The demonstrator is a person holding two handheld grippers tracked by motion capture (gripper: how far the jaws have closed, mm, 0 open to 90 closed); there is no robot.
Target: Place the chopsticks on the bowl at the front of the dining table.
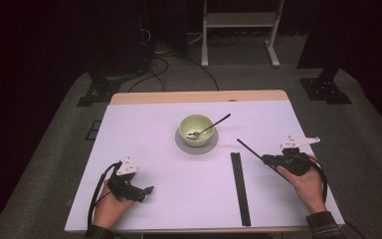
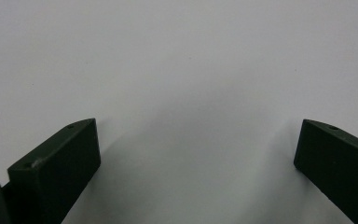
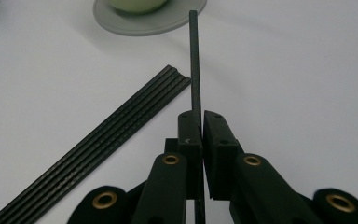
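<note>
A pale green bowl (image 1: pixel 196 128) stands on a grey saucer (image 1: pixel 183 145) at the table's middle, a spoon (image 1: pixel 213 125) resting in it with its handle out to the right. Several black chopsticks (image 1: pixel 239 187) lie side by side in front of the bowl, also in the right gripper view (image 3: pixel 100 139). My right gripper (image 1: pixel 267 159) is shut on one black chopstick (image 3: pixel 194 60), which points up and left toward the saucer (image 3: pixel 144 22). My left gripper (image 1: pixel 146 191) rests open at the front left, with bare tabletop between its fingers (image 2: pixel 58 163).
The white table top (image 1: pixel 144 144) has a wooden strip along its far edge (image 1: pixel 199 96). Beyond it are a white stand (image 1: pixel 239 30), cables on the floor (image 1: pixel 154 67) and black stand bases (image 1: pixel 326 87).
</note>
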